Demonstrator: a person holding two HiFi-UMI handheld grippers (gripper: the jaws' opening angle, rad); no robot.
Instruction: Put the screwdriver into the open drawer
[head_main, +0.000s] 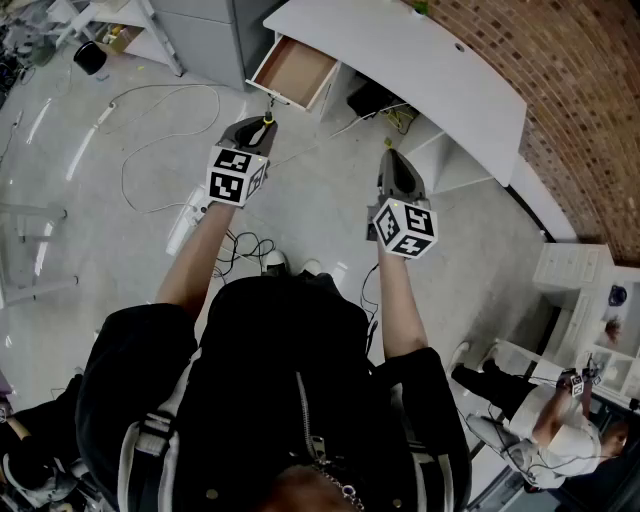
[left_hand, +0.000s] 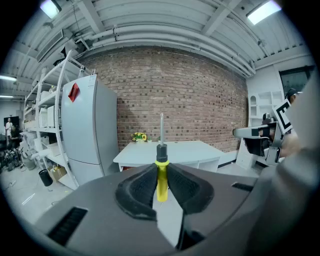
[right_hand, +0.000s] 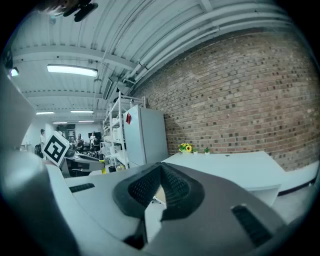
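Left tongs pinch the screwdriver by its yellow handle: light, rigid, likely slippery plastic. Right tongs closed, empty. Drawer far left.

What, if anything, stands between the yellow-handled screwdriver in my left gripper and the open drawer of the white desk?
Nothing visible does. The left gripper is shut on the yellow-handled screwdriver, held just short of the open, wood-lined drawer of the curved white desk; only bare floor shows in the gap between them.
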